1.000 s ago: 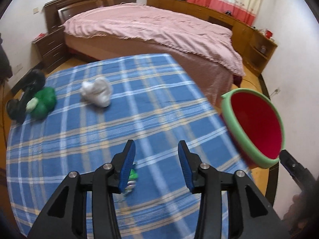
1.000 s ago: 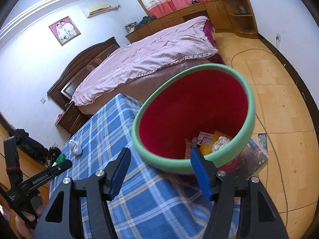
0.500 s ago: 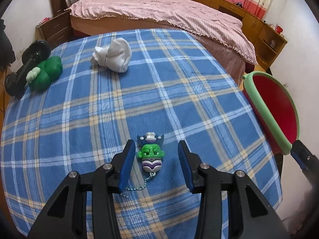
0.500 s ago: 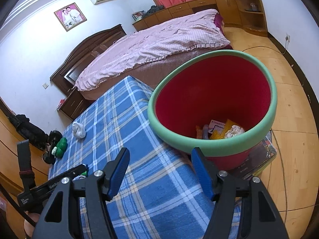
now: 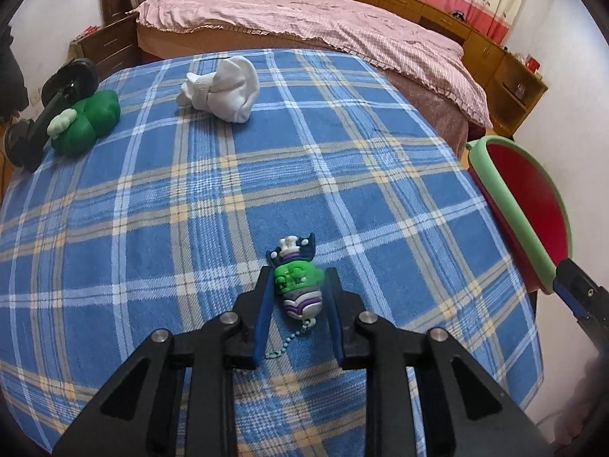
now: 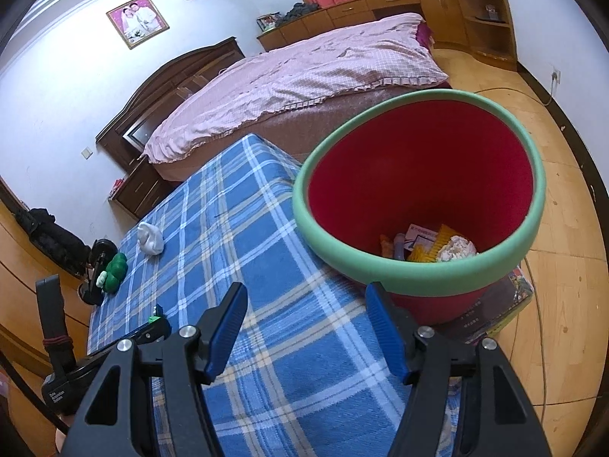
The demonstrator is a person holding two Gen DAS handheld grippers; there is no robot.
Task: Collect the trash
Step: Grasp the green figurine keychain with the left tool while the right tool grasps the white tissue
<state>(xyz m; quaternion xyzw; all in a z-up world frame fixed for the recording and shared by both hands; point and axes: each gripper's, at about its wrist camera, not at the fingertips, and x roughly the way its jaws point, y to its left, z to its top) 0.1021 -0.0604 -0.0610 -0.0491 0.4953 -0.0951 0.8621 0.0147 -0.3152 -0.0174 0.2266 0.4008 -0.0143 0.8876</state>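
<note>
A small keychain figure (image 5: 298, 285) with a green face and a bead chain lies on the blue plaid tablecloth (image 5: 190, 209). My left gripper (image 5: 298, 272) points down at it. Its jaws are closing, the figure is between them, and both blue pads touch its sides. The red bin with a green rim (image 6: 418, 278) stands past the table's right edge, tilted towards me, with wrappers and a white wad (image 6: 453, 247) inside. My right gripper (image 6: 305, 291) is open and empty. Its right finger lies against the bin's near rim (image 5: 495, 186).
A crumpled white cloth (image 5: 224, 91) lies at the far middle of the table. A green plush toy (image 5: 85, 125) and a black dumbbell (image 5: 57, 91) sit at the far left. A bed with a pink cover (image 5: 304, 15) stands beyond. Magazines (image 6: 495, 316) lie under the bin.
My left gripper came down over the keychain figure, and its jaws narrowed from wide apart to touching it. The right gripper shifted a little, and the bin sits further right in its view.
</note>
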